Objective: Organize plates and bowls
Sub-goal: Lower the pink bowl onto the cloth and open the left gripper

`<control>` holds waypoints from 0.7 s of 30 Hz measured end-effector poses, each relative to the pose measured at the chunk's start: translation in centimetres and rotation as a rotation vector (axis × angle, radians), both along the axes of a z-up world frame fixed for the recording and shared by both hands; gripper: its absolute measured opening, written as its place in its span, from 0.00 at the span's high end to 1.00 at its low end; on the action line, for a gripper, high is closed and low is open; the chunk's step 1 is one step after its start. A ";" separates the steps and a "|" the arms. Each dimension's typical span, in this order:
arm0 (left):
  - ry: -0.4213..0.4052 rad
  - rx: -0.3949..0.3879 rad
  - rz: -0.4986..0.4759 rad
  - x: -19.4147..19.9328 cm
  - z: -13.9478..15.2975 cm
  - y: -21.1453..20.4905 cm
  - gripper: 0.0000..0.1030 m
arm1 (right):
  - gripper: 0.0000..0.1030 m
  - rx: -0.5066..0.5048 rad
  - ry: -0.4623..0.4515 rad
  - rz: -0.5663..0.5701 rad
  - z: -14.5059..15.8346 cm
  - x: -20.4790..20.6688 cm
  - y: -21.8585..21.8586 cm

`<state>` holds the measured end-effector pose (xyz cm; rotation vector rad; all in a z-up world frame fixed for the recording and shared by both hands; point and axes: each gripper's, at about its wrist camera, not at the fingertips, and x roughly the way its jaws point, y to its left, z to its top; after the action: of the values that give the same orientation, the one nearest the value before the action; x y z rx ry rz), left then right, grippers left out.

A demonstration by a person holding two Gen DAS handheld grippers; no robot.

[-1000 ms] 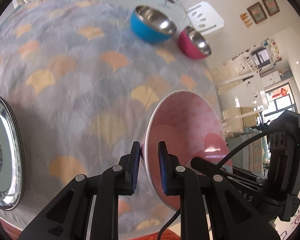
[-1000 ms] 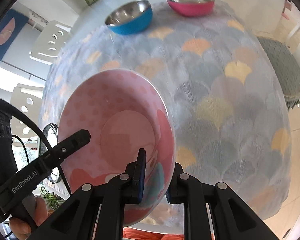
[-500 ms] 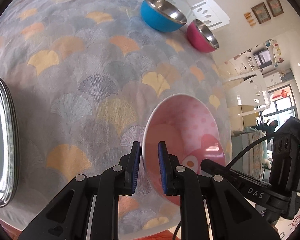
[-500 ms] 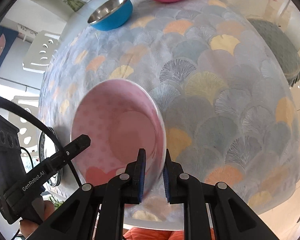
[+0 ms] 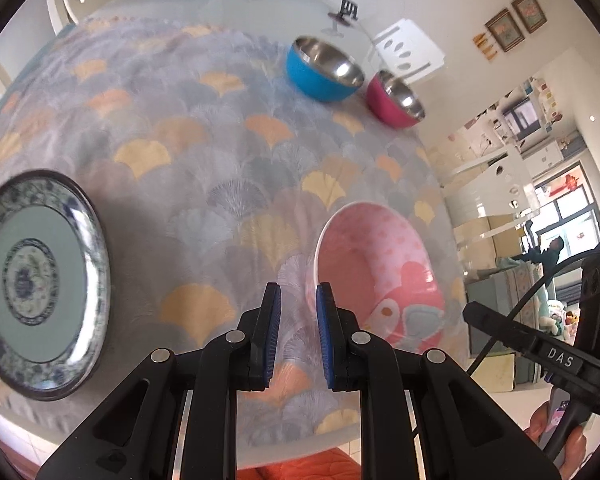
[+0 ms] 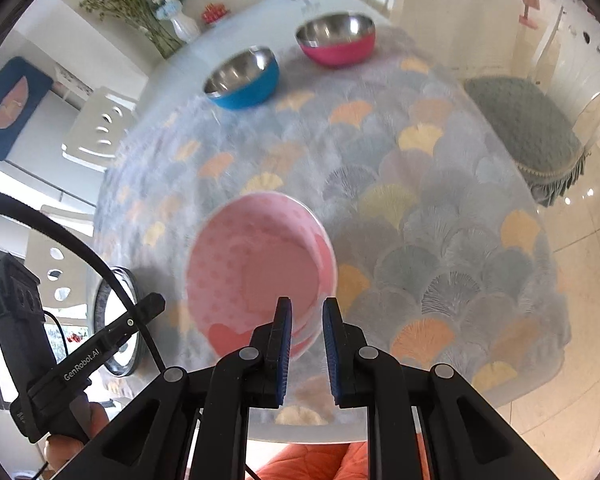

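While both grippers hover above the near edge of the table (image 5: 228,8), neither one holds anything. The left gripper (image 5: 298,334) has its jaws parted by a narrow gap, with only tablecloth showing between the blue pads; the right gripper (image 6: 304,350) shows the same narrow, empty gap. The pink bowl (image 5: 374,276) sits upright on the fan-patterned tablecloth (image 5: 204,152), free of both grippers. In the left wrist view it lies just ahead and to the right of the left jaws, its white rim close to the right-hand pad, though whether they touch cannot be told. In the right wrist view the same bowl (image 6: 260,276) lies ahead and to the left of the right jaws, its near rim passing behind the left-hand pad. A blue-and-white patterned plate (image 5: 38,284) rests flat on the cloth well to the left of the pink bowl, near the table's edge. At the far side of the cloth stand two steel-lined bowls close beside each other: a blue bowl (image 5: 324,70) and a magenta bowl (image 5: 396,100), both upright and well apart from the pink bowl. Beyond them, on bare tabletop, a white vase of flowers (image 6: 182,24) stands at the far edge.
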<state>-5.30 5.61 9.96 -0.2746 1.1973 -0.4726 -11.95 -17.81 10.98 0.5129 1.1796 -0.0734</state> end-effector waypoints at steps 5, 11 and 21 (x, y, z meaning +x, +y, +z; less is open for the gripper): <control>-0.087 -0.023 -0.014 0.2 3.2 0.5 0.86 | 0.85 -0.038 -0.085 0.008 3.8 -0.3 0.5; -0.172 -0.035 -0.030 2.4 6.9 -0.7 0.86 | 0.85 -0.051 -0.166 0.003 7.2 0.9 -0.6; -0.226 0.039 -0.033 10.5 9.7 -4.0 0.55 | 0.78 0.031 -0.156 0.022 7.9 9.9 -3.8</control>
<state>5.21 1.64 19.66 -0.1635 0.9901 -0.4951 -2.07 -21.65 18.91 0.5238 1.0352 0.0039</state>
